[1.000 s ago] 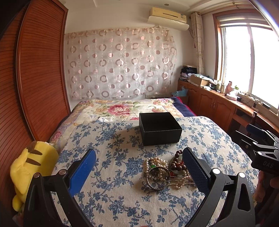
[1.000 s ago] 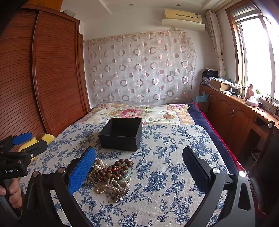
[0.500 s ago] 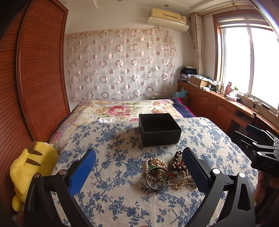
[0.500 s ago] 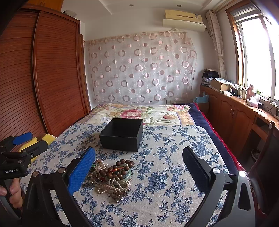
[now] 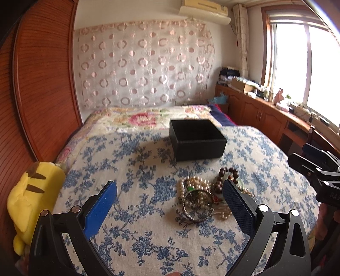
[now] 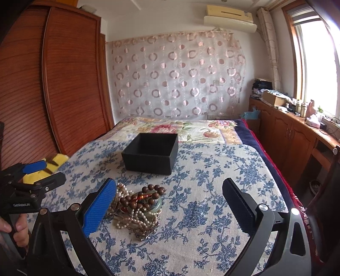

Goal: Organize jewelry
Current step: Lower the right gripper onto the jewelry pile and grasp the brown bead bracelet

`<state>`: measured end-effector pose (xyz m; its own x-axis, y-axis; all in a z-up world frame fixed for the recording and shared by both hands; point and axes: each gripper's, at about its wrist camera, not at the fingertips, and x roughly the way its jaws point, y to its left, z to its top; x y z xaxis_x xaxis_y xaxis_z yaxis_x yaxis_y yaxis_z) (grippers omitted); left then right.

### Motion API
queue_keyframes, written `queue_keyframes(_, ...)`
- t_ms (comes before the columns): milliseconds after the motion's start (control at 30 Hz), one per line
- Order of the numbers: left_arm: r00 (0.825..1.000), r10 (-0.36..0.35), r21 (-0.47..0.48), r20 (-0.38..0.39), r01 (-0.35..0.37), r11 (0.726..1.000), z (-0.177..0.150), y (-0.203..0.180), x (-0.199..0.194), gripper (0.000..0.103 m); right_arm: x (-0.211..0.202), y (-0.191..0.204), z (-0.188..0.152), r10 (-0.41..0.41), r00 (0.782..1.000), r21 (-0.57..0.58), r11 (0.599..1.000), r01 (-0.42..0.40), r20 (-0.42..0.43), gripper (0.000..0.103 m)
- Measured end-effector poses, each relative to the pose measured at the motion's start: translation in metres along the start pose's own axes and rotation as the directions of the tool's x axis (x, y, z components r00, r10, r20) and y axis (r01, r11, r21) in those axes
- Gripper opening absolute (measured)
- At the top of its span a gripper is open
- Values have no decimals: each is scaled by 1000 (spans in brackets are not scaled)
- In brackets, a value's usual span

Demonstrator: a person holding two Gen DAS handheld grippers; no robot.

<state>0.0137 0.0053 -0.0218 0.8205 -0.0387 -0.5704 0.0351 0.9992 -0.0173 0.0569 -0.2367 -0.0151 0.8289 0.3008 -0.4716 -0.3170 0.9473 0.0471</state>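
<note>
Blue padding lines one finger of each tool, and both sets of jaws stand spread wide with nothing between them. The left gripper (image 5: pixel 169 199) fills the bottom of its own view, hanging above the bedspread; its right-hand finger overlaps the edge of the jewelry pile (image 5: pixel 204 196) in the picture, though whether it touches cannot be told. The right gripper (image 6: pixel 169 197) sits likewise at the bottom of its view, its blue finger just beside the same pile (image 6: pixel 137 209), lower left of centre.

The pile is a tangle of pearl strands, a dark wooden bead bracelet (image 6: pixel 141 196), a pale green bangle and a metal bangle (image 5: pixel 197 204). Beyond it, near the middle of each frame, stands an open black box (image 5: pixel 196 139), apart from the pile, its inside dark.

Both rest on a cream bedspread with blue flowers (image 6: pixel 212 182); a pink floral quilt (image 5: pixel 138 118) lies further up. A sheer curtain with pink rings (image 6: pixel 176 74) covers the back wall under an air conditioner (image 5: pixel 205 10). Ribbed wooden wardrobe doors (image 6: pixel 70 85) fill the left, a wooden counter (image 6: pixel 297 131) and bright window the right. A yellow plush toy (image 5: pixel 31 197) lies at the lower left of the left view.

The person's left hand (image 6: pixel 20 231) grips its handle at the lower left edge of the right view.
</note>
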Motion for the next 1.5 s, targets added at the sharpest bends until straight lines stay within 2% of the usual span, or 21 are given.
queue_keyframes(200,998,-5,15,-61,6,1000,-10,4,20,96,14,-1,-9,27,999,-12,1000,-28,-46,101)
queue_keyframes(333,993,-55,3,-101,56,998,-16,8,32,96,23,-1,-15,55,995,-19,998,-57,-78,94)
queue_keyframes(367,991,-69,2,-111,70,998,-18,8,35,93,25,-1,-17,61,994,-22,998,-63,-86,93)
queue_keyframes(400,990,-80,5,-120,81,997,-20,7,38,86,27,-1,-19,67,993,-24,997,-69,-94,91)
queue_keyframes(533,977,-134,4,-168,136,991,-24,4,52,70,35,-1,-24,81,988,-28,996,-86,-128,83)
queue_keyframes(700,960,-180,6,-213,186,983,-24,2,69,44,45,0,-32,100,981,-42,993,-108,-163,77)
queue_keyframes(867,948,-206,-2,-244,211,977,-20,1,87,27,50,4,-37,123,974,-57,989,-136,-193,69)
queue_keyframes(967,944,-205,-11,-258,209,978,-20,2,95,25,55,6,-40,137,968,-65,986,-154,-211,68)
queue_keyframes(1033,940,-207,-27,-271,208,978,-21,5,100,18,56,9,-40,146,965,-69,984,-164,-218,68)
queue_keyframes(1100,937,-214,-30,-276,214,976,-23,7,102,3,57,11,-40,157,962,-74,981,-178,-225,67)
queue_keyframes(1500,969,-178,-32,-174,175,984,-21,13,69,3,92,40,-34,207,930,-174,948,-268,-305,52)
